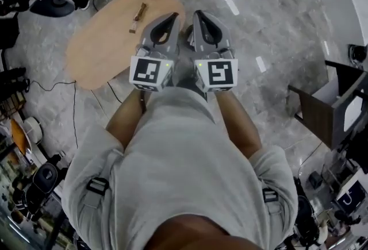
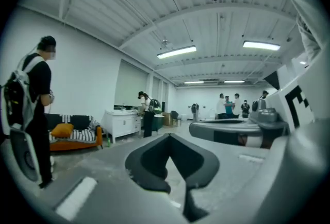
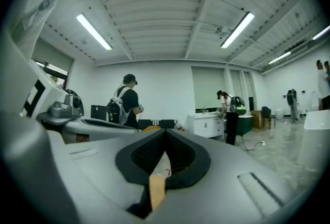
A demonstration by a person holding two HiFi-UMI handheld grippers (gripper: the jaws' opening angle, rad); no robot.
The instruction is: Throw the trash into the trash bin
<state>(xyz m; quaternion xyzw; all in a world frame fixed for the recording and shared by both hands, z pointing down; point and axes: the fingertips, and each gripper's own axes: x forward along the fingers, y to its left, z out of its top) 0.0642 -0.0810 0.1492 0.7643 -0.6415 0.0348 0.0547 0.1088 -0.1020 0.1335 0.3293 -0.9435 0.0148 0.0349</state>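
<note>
Your right tongs (image 1: pixel 198 15) are pinched on a thin tan-and-white paper scrap (image 3: pixel 156 187), left tongs (image 1: pixel 173 17) closed and empty beside them, so don't loosen until it's hanging right over the trash bin's mouth

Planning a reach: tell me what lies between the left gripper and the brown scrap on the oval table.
Head view: only bare tabletop between the left gripper and the brown scrap.

We identify one trash scrap (image 3: pixel 157 187): a thin tan-and-white strip, standing on edge, pinched between the closed jaws of the right gripper (image 3: pixel 165 136). A second brown piece (image 1: pixel 138 17) lies flat on the far-left oval table (image 1: pixel 103 56).
</note>
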